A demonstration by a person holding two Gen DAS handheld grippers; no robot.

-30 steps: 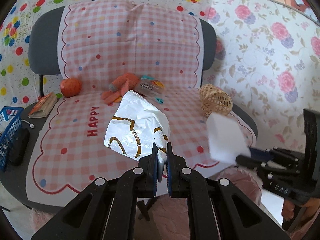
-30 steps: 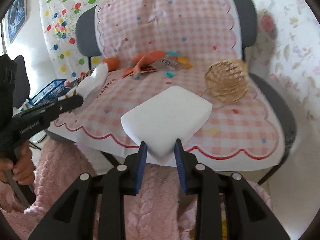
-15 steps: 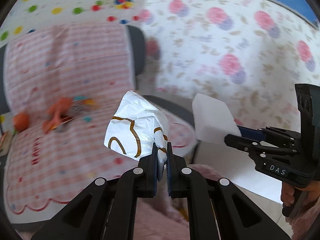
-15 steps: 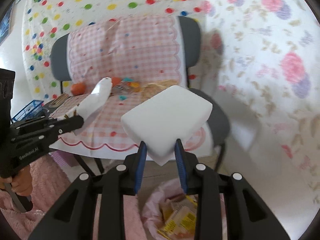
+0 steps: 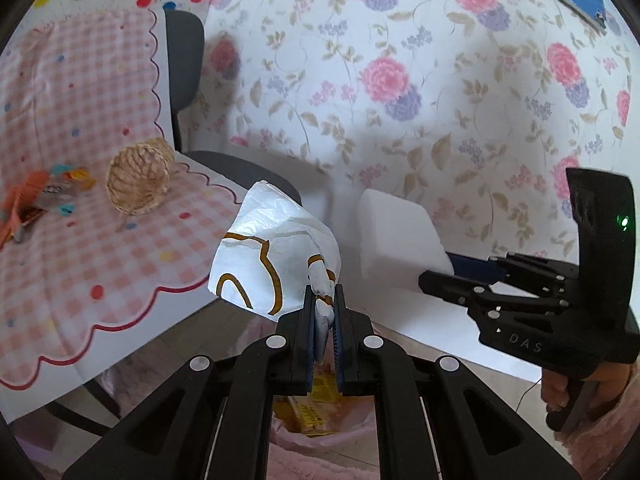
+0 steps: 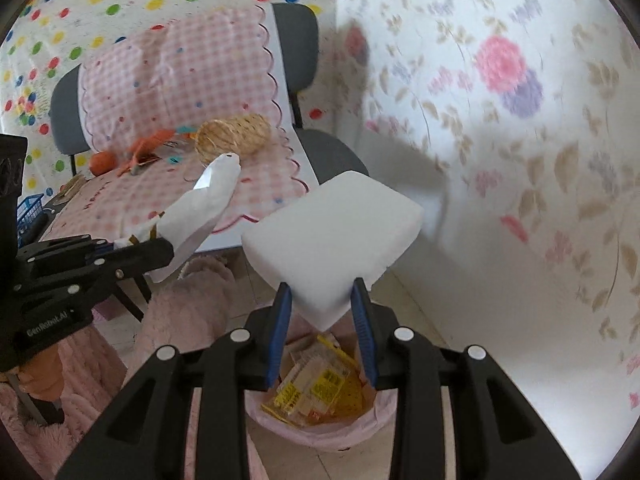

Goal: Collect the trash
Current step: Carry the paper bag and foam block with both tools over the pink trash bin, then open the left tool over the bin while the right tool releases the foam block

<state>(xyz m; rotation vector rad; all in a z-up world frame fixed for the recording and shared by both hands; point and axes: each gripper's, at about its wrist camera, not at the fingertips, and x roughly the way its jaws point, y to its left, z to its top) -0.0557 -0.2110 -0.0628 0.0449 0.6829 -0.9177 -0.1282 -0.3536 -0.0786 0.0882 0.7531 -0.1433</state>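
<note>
My left gripper is shut on the knotted end of a white plastic bag with brown lines. The bag hangs in the air past the chair's edge. To its right, my right gripper is shut on a corner of a white foam block. Both show in the other's view: the block and right gripper, the bag and left gripper. Straight below both grippers stands a trash bin with a pink liner holding yellow wrappers.
The chair under a pink checked cloth is to the left, with a wicker ball, orange scraps and an orange fruit on it. A floral wall is close behind the bin. A blue basket is far left.
Both grippers have swung right, away from the chair seat, carrying the bag and the foam block. The lined bin has come into view beneath them. Both grips look the same.
</note>
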